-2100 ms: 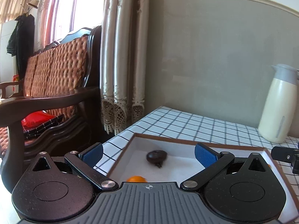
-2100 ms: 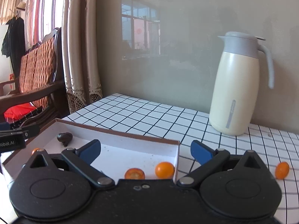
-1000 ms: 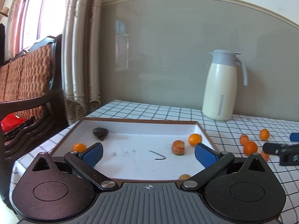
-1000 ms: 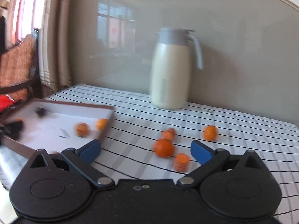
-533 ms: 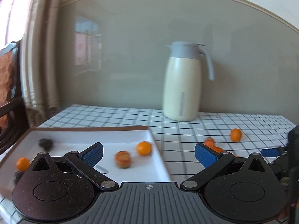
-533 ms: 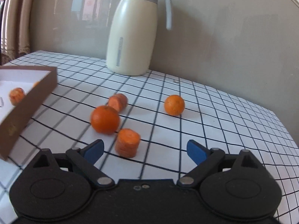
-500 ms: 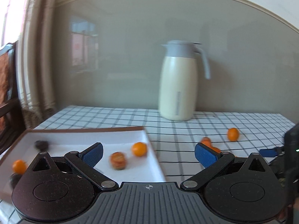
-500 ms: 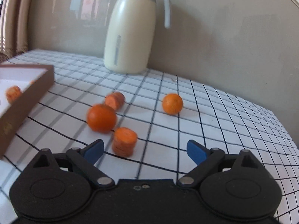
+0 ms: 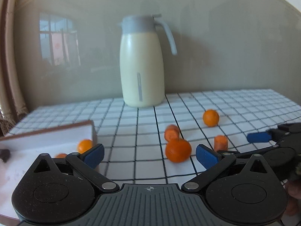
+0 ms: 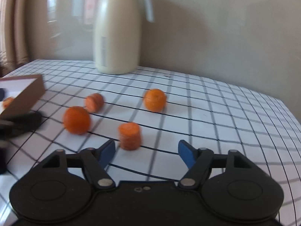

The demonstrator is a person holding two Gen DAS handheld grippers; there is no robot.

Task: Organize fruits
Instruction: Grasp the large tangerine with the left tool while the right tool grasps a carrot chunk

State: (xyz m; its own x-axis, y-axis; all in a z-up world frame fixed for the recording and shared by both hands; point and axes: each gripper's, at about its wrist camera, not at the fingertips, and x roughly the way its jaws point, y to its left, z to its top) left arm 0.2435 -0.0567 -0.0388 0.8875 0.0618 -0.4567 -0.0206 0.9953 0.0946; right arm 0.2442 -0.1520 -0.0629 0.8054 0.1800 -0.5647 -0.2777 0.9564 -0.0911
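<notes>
Fruit waits on the checked table

Oranges and carrot bits lie loose because I have not boxed them yet. My right claw (image 10: 146,153) is half open with nothing in it; its jaws have just been closing. One carrot chunk (image 10: 129,136) stands at 11 o'clock, just past its tips. My left claw (image 9: 149,155) is wide open and empty. The box (image 9: 47,131) sits at 9 o'clock, with an orange (image 9: 85,146) inside.

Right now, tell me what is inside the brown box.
Inside the brown box, the left wrist view shows one orange fruit near the corner, a second orange piece and a dark object at the picture's edge. The left gripper hides the rest.
</notes>
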